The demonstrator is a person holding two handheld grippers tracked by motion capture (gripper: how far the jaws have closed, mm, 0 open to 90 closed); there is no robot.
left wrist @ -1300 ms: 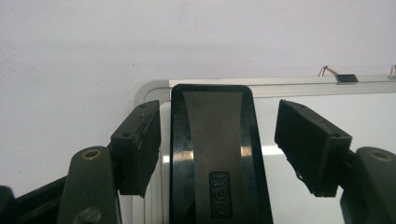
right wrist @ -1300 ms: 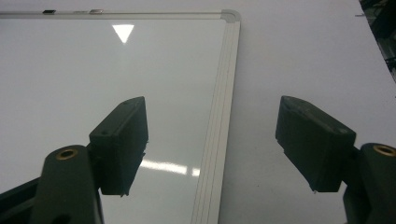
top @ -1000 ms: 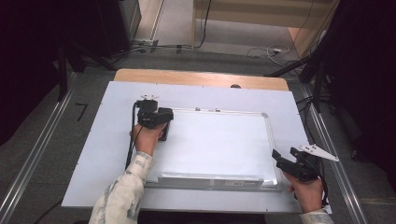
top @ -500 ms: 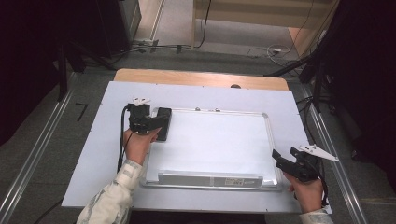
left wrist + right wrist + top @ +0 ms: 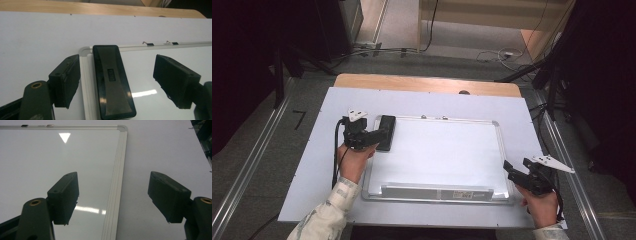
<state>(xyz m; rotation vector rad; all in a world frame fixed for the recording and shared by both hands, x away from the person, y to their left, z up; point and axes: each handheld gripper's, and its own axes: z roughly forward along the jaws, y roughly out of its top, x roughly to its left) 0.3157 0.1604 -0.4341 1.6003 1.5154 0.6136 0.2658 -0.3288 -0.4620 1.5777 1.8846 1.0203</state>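
At the near edge of the worktop, two hand-held grippers flank a blank whiteboard with an eraser on it.

Lower right of the high view, the right hand-held gripper (image 5: 514,172) hovers over the whiteboard's (image 5: 447,150) near right corner, jaws wide apart and holding nothing; its own view shows the board's frame running between them, perhaps placed there to steady the board. At middle left, the left hand-held gripper (image 5: 379,134) sits at the near end of the black eraser (image 5: 386,132), which lies flat along the board's left edge by the upper left corner. Its jaws have just been opening and now straddle the eraser (image 5: 113,80) without pressing it, so it looks released. Beyond, the pale worktop (image 5: 427,102) ends at a wooden strip (image 5: 422,83).
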